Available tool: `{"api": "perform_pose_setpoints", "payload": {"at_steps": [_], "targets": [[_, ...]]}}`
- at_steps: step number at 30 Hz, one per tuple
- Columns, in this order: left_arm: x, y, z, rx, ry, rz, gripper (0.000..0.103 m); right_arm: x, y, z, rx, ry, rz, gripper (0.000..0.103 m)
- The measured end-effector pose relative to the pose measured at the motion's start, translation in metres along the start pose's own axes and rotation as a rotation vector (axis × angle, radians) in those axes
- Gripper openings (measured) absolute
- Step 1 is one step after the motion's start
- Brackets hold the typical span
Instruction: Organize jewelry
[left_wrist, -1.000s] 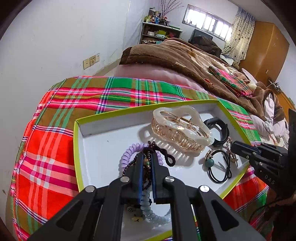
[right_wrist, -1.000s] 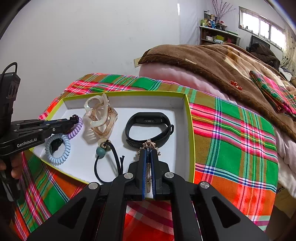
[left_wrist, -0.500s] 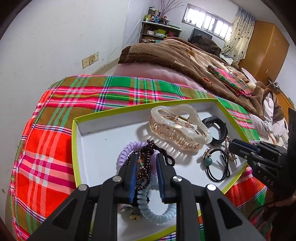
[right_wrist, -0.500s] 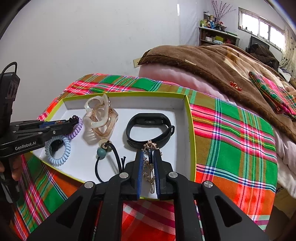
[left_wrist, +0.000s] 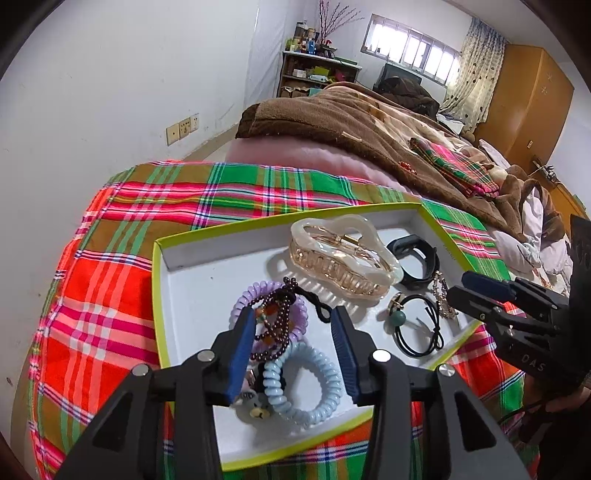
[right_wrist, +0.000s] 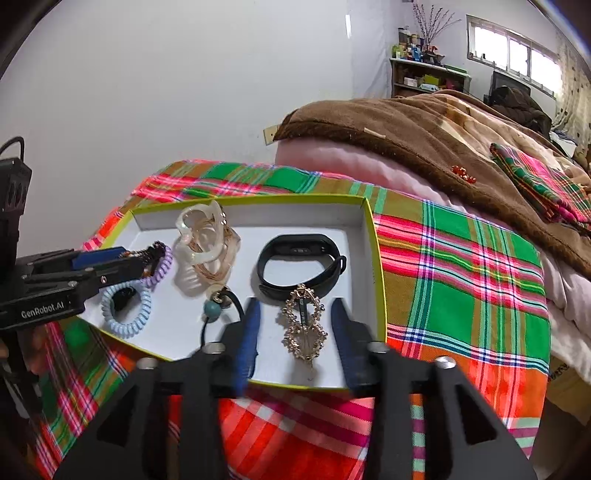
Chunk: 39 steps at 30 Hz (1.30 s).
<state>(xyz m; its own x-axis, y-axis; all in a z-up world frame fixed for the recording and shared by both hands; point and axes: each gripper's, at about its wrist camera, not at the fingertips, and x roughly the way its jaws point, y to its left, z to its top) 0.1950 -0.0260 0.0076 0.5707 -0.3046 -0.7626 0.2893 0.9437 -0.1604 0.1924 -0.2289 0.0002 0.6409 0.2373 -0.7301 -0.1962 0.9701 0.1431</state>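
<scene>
A white tray with a lime rim (left_wrist: 162, 280) (right_wrist: 378, 254) lies on the plaid cloth. My left gripper (left_wrist: 293, 325) is open above a dark bead bracelet (left_wrist: 275, 328) that rests on a purple coil tie (left_wrist: 255, 295), beside a light blue coil tie (left_wrist: 314, 384). My right gripper (right_wrist: 293, 325) is open around a gold ornate hair clip (right_wrist: 304, 328) lying in the tray. The tray also holds a pearly claw clip (left_wrist: 343, 254) (right_wrist: 205, 240), a black wristband (right_wrist: 301, 264) and a black hair tie with a teal bead (left_wrist: 413, 325) (right_wrist: 214, 308).
The tray sits on a plaid cloth (right_wrist: 461, 273) over a bed end. A brown blanket (right_wrist: 424, 144) lies behind it, with a folded plaid cloth (right_wrist: 546, 184) on top. A white wall is at the left, shelves and a wardrobe (left_wrist: 528, 99) at the back.
Both grippers have opened. The left let go of the bead bracelet onto the coil ties. The right let go of the gold hair clip, which now lies in the tray.
</scene>
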Motion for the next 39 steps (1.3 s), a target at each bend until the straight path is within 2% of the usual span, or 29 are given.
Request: {"api": "perform_pose_setpoints", "payload": {"at_steps": [7,11,13,21,27,35,39], "targets": [[-0.026,-0.012,-0.006,0.003,-0.048,0.022,0.05,-0.025,0.006,-0.001,0.021,-0.054,0.011,0.043],[-0.044,-0.017,-0.01,-0.003,-0.08,0.03,0.051,-0.045,0.016,-0.004,0.007,-0.096,0.01,0.05],[-0.054,-0.022,-0.014,-0.005,-0.097,0.04,0.051,-0.055,0.02,-0.006,0.011,-0.115,0.016,0.05],[-0.094,-0.034,-0.04,-0.018,-0.174,0.122,0.052,-0.099,0.04,-0.026,0.048,-0.191,0.025,0.051],[-0.116,-0.045,-0.063,-0.008,-0.227,0.207,0.052,-0.121,0.054,-0.044,0.061,-0.216,-0.02,0.051],[-0.13,-0.053,-0.083,-0.004,-0.244,0.256,0.052,-0.14,0.079,-0.062,0.027,-0.251,-0.065,0.051],[-0.133,-0.053,-0.09,-0.016,-0.249,0.25,0.052,-0.143,0.087,-0.07,0.033,-0.261,-0.075,0.051]]}}
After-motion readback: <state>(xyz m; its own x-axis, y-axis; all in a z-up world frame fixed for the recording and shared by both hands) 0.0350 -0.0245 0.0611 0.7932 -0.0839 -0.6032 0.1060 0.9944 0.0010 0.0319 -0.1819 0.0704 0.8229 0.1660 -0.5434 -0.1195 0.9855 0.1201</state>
